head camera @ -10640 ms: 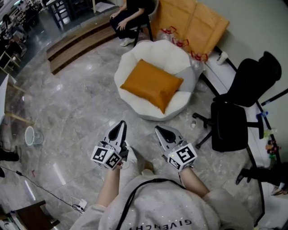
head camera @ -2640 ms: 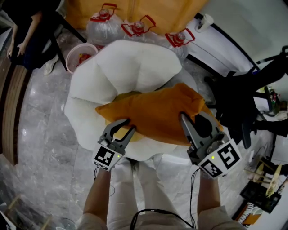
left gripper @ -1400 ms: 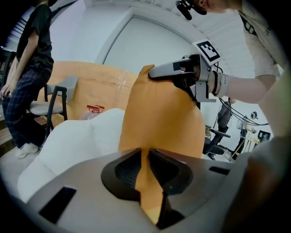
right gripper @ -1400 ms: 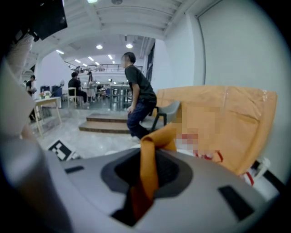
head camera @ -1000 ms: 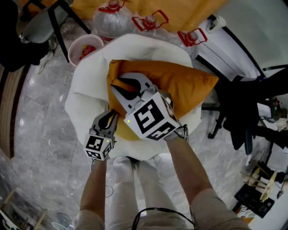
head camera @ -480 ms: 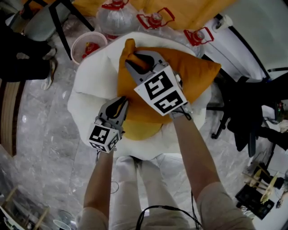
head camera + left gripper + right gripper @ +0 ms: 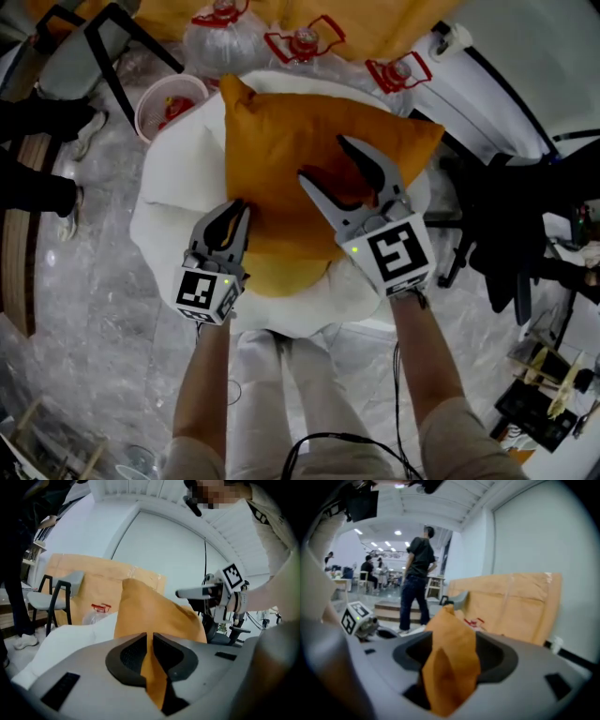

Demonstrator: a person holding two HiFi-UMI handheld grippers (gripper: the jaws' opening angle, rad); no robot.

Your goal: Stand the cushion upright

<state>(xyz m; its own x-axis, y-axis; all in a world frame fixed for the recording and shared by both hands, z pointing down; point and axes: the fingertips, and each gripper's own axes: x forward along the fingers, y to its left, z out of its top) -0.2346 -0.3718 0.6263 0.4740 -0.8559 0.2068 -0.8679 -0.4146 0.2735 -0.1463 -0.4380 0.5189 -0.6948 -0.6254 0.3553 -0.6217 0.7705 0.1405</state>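
The orange cushion (image 7: 281, 131) stands upright on the chair (image 7: 173, 220) with its lower edge hidden; the left gripper (image 7: 234, 210) has its jaws pinched on the cushion's edge, and the right gripper (image 7: 325, 159) has jaws just opened wide around a fold.

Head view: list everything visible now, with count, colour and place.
square fabric cushion: one, orange, raised against the chair's back
round padded chair: one, white, centre
clear plastic water jugs: three, red handles, behind the chair
small bucket: one, pink, left of the jugs
office chair: one, black, right
marble floor: grey, all round
left gripper: grey, shut on the cushion's lower left edge
right gripper: grey, jaws have just been opening, a cushion fold between them but not pinched
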